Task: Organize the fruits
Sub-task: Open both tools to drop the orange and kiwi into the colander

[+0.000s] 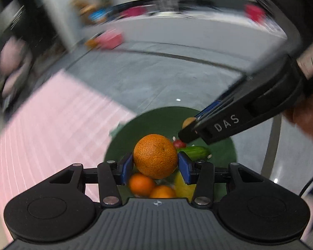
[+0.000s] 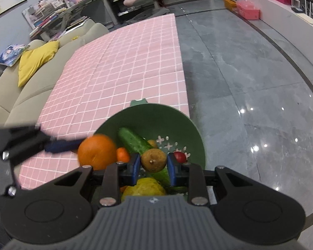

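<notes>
My left gripper (image 1: 155, 164) is clamped on the orange (image 1: 155, 155) and my right gripper (image 2: 153, 164) on the kiwi (image 2: 153, 160), both held just above the bowl (image 2: 178, 117). The round fruit could roll out of the pads if I swing fast. The right reaches in from two o'clock of the left, so they could collide.

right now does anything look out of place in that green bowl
Yes: a cucumber lies among the fruit in the green bowl, a vegetable in a fruit sort. Nothing looks spilled or damaged.
</notes>
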A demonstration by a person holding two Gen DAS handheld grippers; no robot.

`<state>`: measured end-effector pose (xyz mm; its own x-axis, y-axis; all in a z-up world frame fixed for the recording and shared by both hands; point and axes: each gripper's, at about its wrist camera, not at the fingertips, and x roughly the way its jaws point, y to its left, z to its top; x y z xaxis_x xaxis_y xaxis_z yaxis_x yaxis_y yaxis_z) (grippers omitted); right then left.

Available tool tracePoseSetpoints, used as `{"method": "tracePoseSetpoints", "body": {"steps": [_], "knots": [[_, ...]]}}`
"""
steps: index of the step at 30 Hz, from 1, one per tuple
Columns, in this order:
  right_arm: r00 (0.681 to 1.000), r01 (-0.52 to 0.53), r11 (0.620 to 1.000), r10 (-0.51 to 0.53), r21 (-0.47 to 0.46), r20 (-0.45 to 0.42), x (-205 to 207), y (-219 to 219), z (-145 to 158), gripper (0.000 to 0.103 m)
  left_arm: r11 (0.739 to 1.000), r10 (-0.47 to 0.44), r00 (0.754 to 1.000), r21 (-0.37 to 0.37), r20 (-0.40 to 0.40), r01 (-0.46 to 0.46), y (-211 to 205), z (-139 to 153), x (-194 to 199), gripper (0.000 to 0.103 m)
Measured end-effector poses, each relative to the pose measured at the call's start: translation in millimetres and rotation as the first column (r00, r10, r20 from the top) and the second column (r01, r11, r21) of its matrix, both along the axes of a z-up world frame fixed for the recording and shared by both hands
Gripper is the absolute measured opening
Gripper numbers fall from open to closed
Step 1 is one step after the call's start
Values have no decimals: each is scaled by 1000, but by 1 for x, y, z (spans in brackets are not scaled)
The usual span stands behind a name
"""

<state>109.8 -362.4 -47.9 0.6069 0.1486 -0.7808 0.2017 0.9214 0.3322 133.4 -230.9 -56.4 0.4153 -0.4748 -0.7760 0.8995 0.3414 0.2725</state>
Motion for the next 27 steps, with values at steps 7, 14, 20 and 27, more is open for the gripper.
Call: {"method": "tracePoseSetpoints", "body": {"steps": [7, 14, 20, 27], "knots": [[1000, -8, 1000, 7, -7, -22, 20, 1, -15, 24, 924, -333, 941, 222, 63, 313, -24, -31, 20, 53], [998, -22, 998, 19, -52, -64, 49, -2, -33, 25, 822, -497, 868, 335, 24, 461, -46, -59, 37, 53], [996, -11, 999, 9, -31, -89, 62, -11, -46, 26, 780, -525, 849, 363, -64, 510, -53, -64, 51, 54], [996, -16, 999, 12, -44, -86, 67, -11, -49, 27, 804, -484, 872, 353, -79, 478, -62, -63, 63, 63]]}}
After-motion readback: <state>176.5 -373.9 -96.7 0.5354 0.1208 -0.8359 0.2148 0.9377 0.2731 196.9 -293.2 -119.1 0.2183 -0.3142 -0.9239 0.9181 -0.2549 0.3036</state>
